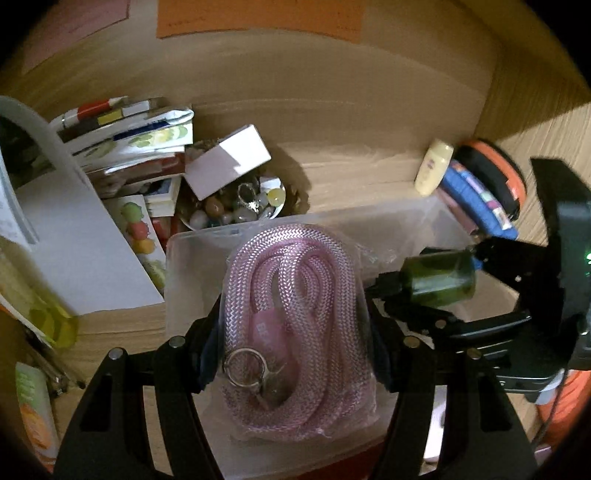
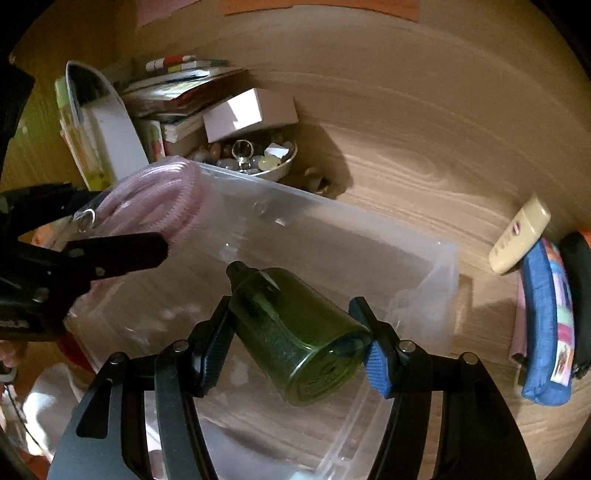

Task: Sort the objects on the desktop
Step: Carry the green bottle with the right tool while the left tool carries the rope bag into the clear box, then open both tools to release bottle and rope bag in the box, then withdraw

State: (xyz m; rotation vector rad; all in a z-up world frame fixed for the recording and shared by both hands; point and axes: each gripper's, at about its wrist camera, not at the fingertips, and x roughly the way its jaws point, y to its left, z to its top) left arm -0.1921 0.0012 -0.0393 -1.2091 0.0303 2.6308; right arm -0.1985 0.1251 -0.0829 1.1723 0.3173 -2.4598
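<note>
Counter: a pale wood-grain counter (image 2: 424,122) is carrying everything, lit warmly with hard shadows falling to the right of the clutter.
Back wall: an orange sheet (image 1: 258,16) and a pinkish sheet (image 1: 77,26) are hanging on the wood panel behind.
Bin: a clear plastic bin (image 2: 424,273) is sitting at the middle of the counter, under both grippers.
Left gripper (image 1: 291,328): its jaws are clenching a bagged coil of pink rope (image 1: 288,280), which is hanging over the bin's left part.
Right gripper (image 2: 295,343): its jaws are grasping a green bottle (image 2: 295,332) lying tilted, cap pointing away, above the bin's interior.
Left clutter: a stack of books (image 1: 125,147) is leaning beside a white box (image 1: 229,158), which is resting on a bowl of stones (image 1: 236,210).
Right clutter: a cream tube (image 2: 521,236) is lying just beside a blue pouch (image 2: 543,325).
Left view only: a yellow-green bottle (image 1: 48,306), blurred, seems to be lying at the counter's near left.
Right view only: the bottle's embossed base and the bin's bare floor are showing.
</note>
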